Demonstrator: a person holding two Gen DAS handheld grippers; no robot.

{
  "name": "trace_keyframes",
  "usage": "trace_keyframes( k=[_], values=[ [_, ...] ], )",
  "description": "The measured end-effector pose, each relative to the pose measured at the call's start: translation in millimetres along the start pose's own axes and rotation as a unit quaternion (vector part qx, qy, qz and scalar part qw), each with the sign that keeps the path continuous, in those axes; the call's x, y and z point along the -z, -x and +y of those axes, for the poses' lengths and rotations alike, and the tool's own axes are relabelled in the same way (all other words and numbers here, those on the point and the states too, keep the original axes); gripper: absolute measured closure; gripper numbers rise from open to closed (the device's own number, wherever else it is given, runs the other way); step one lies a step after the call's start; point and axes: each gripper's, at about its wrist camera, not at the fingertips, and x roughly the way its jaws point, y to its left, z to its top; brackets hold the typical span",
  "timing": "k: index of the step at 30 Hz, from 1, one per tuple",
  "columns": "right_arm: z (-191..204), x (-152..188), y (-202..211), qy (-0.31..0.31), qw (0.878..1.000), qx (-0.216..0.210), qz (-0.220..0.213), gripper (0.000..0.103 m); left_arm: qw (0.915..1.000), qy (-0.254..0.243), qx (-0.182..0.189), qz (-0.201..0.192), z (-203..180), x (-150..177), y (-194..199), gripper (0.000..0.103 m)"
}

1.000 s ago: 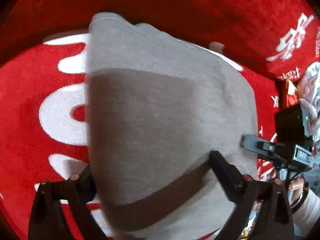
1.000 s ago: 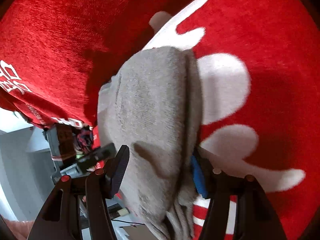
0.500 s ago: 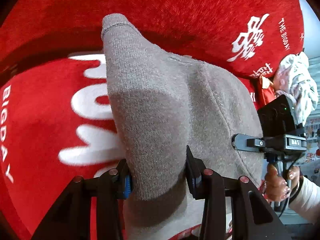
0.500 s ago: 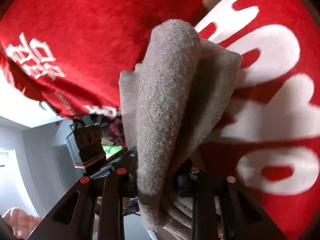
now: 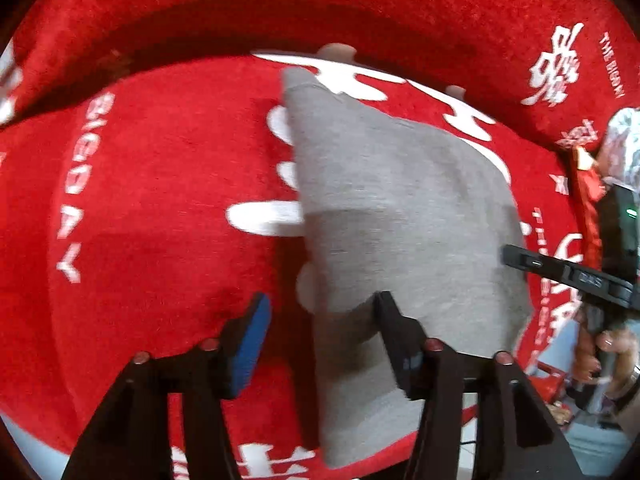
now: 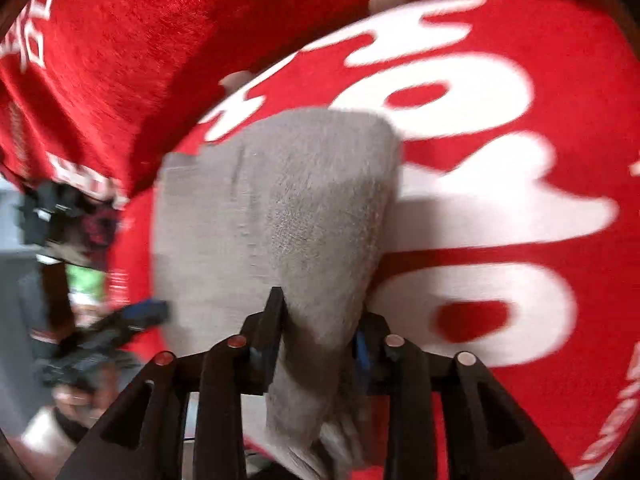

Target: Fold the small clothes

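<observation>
Left wrist view: the left gripper has its jaws opening, pads apart. The grey knit garment lies on the red printed cloth, its left edge running between the fingers but pressed by neither; its long axis runs away from the gripper.

Right wrist view: the right gripper is clamped on the garment's near corner, though its jaws are easing open. The garment stretches ahead, so the right hand looks likelier to lead the next fold.
</observation>
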Motion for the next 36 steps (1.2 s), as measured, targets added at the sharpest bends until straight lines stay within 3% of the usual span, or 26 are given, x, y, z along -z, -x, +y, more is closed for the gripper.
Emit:
trace_keyframes(
  k=[2,3,5,11,12,14,16,18,22,27,36],
  values=[
    [1.5,4.0,10.7,0.000,0.998,0.054,-0.012,0.067,0.9995,0.003,-0.029,-0.007,-1.1,0.3,9.0,0.044],
    [4.5,6.2,18.4,-0.004,0.996,0.082,-0.021,0.067,0.9989,0.005,-0.046,-0.009,-1.7,1.3,13.5,0.036],
    [7.9,7.9,29.2,-0.014,0.995,0.089,-0.034,0.067,0.9982,0.011,-0.058,-0.013,8.5,6.1,24.5,0.014],
    [31.0,18.3,52.5,0.000,0.995,0.093,-0.045,0.059,0.9951,0.010,-0.093,-0.032,-9.4,12.3,36.7,0.011],
    [36.6,20.3,53.3,0.003,0.995,0.093,-0.043,0.056,0.9944,0.009,-0.101,-0.030,-11.6,13.0,37.2,0.000],
    [46.9,22.7,51.0,0.003,0.995,0.095,-0.039,0.050,0.9939,0.014,-0.105,-0.029,-13.7,16.7,41.4,0.000],
    [50.1,28.2,53.2,-0.001,0.995,0.098,-0.034,0.031,0.9937,0.022,-0.106,-0.029,-16.1,19.2,42.3,0.000],
    [52.9,32.2,55.6,-0.002,0.995,0.095,-0.037,0.020,0.9921,0.023,-0.119,-0.034,-18.3,21.9,43.5,0.000],
    [58.2,36.9,57.5,0.003,0.992,0.118,-0.036,0.014,0.9903,0.022,-0.132,-0.038,-21.8,23.1,47.5,0.000],
    [60.7,37.2,58.5,0.002,0.988,0.148,-0.046,0.013,0.9889,0.025,-0.142,-0.038,-22.8,22.9,50.4,0.000],
    [65.3,36.7,55.9,0.012,0.985,0.165,-0.042,0.013,0.9884,0.023,-0.148,-0.025,-25.0,23.4,48.5,0.000]
  ],
)
